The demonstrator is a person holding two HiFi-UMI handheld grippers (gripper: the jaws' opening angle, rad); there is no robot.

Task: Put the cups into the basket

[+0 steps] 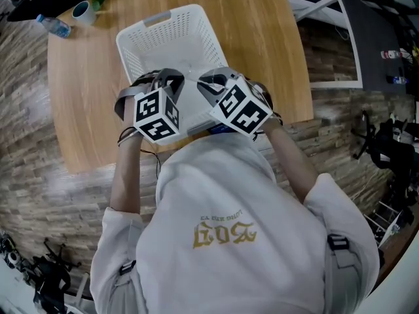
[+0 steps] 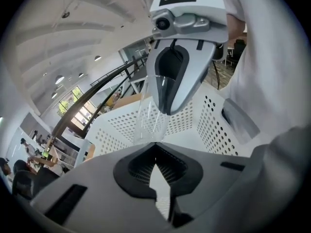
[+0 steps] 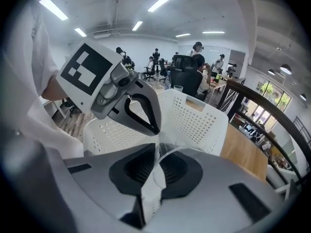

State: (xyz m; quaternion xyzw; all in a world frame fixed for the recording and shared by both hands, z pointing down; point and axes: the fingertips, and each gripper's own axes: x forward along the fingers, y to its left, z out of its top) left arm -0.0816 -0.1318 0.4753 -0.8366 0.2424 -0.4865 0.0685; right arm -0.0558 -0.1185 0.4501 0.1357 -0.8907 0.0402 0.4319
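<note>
While the left tool [image 2: 156, 157] and right tool [image 3: 155, 152] hover above the white perforated plastic basket [image 1: 163, 34] on the round wooden surface [image 1: 85, 97], both look clamped on one clear plastic cup [image 2: 149, 120] (perhaps two nested); next, lower and let go.

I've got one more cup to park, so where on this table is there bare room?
Bare table lies left of the basket, below the bottle; another bare strip runs right of the basket to the table's edge. It's crowded at the basket's near rim, where the left gripper and right gripper meet on a clear cup.
</note>
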